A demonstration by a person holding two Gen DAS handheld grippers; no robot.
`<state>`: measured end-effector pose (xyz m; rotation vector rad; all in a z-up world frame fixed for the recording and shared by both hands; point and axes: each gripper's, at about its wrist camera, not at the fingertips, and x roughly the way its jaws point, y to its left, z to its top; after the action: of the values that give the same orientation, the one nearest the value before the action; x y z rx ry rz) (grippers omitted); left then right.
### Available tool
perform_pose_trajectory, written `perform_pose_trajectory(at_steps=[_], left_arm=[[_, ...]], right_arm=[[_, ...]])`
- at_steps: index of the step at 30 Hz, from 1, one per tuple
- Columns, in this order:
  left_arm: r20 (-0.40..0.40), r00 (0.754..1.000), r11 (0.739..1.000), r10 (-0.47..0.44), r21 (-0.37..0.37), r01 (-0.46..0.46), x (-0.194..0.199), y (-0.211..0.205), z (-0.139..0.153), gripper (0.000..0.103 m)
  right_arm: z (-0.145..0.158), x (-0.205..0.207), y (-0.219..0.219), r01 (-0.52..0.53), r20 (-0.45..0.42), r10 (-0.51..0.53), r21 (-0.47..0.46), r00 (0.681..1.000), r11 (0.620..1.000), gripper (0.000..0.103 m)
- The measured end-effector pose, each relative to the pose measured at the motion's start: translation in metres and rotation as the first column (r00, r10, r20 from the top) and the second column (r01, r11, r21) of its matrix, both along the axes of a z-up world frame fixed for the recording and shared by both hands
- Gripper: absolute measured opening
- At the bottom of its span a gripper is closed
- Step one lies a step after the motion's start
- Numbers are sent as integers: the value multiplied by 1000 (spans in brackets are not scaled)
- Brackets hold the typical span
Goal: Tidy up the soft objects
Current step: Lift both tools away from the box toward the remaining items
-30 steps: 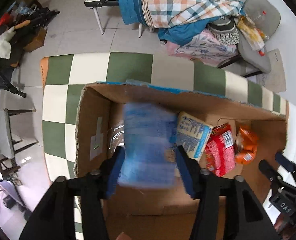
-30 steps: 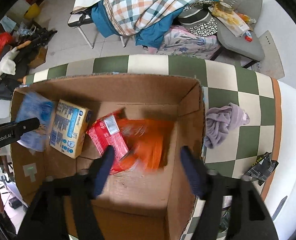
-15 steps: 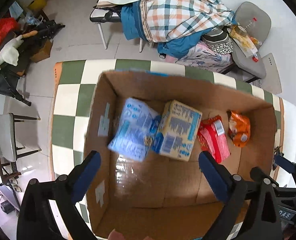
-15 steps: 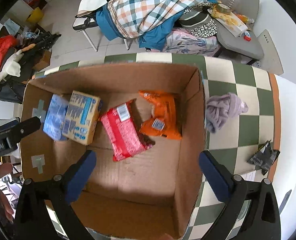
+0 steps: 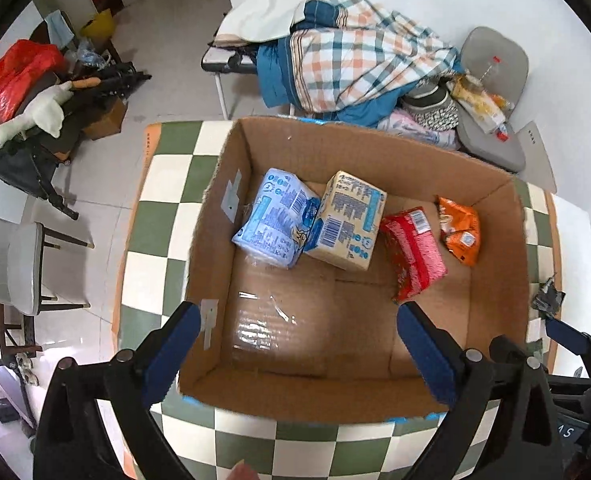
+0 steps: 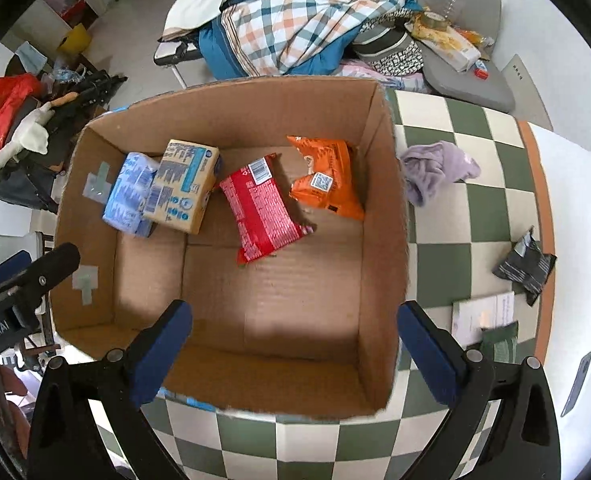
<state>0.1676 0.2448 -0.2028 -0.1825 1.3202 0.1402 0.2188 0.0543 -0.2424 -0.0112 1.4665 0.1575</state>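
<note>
Left wrist view: blue pack (image 5: 273, 222), tan pack (image 5: 347, 222), red pack (image 5: 413, 254) & orange pack (image 5: 459, 230) lie in a row on the floor of the cardboard box (image 5: 375, 394), blue touching tan, red just beside tan, orange by the right wall; box sits on a green/white checkered table (image 5: 159, 216). L gripper (image 5: 295, 344) jaws just opened, now wide apart w/ nothing between, above box's near part. Right wrist view: R gripper (image 6: 295, 344) jaws also just opened, wide, empty, over same box; purple cloth (image 6: 435, 172), dark pouch (image 6: 523, 266) & papers (image 6: 481, 316) on table outside box to the right.
</note>
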Motion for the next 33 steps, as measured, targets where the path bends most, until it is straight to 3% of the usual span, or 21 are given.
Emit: perform_pose_trajectory(at_steps=[17,26,33], left_arm=[[204,977,997,-63,63,51,-98,-29,123,101],[227,970,996,-89,36,83,-122,-44,152,101],[197,962,982,-190,57,183,-101,-97,151,101]], right_arm=[[143,-108,-26,-3,220,-8,52,976,999,103],[183,-140,-35,-37,261,3,123,965,992,103],[178,-138,-83,50,230,-91,181,969,982,103]])
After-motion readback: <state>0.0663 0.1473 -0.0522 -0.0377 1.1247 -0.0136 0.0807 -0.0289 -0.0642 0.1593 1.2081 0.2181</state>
